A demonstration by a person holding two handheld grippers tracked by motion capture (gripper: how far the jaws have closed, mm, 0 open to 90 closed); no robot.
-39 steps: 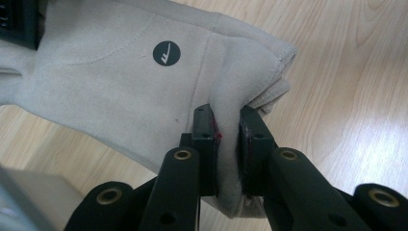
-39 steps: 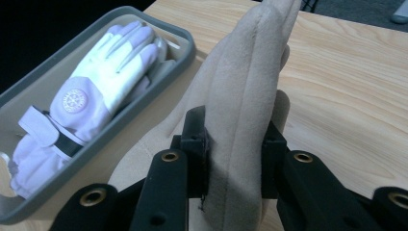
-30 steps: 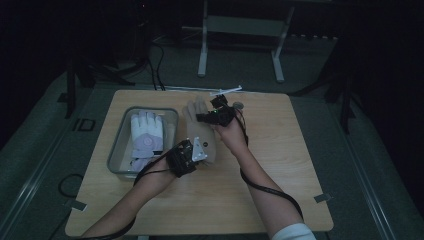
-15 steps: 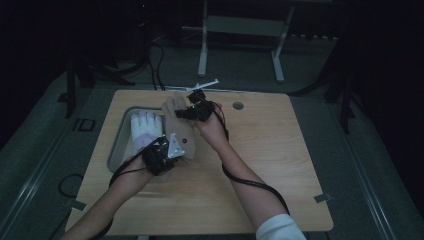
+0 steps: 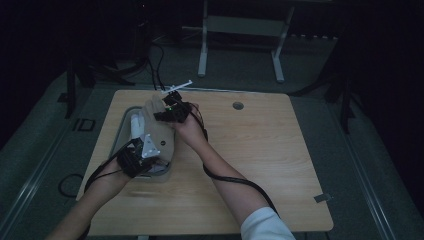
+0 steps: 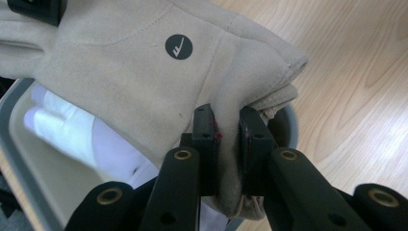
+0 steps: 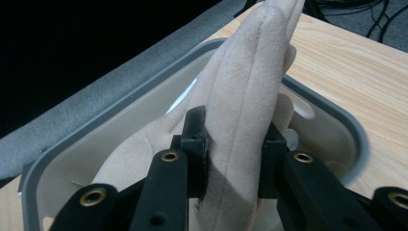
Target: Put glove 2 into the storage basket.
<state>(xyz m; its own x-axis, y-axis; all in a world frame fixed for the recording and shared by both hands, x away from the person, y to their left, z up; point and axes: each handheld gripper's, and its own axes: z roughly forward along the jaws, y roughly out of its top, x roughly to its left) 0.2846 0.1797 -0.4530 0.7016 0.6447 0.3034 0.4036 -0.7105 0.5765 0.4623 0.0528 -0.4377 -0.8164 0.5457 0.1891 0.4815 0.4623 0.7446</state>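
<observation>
Overhead, both tongs are holding a beige glove stretched between them above a grey bin on the surface. Left tongs are clamping its cuff; a white glove is lying directly beneath. Right tongs are pinching its fingers over the bin; lowering together probably comes next.
</observation>
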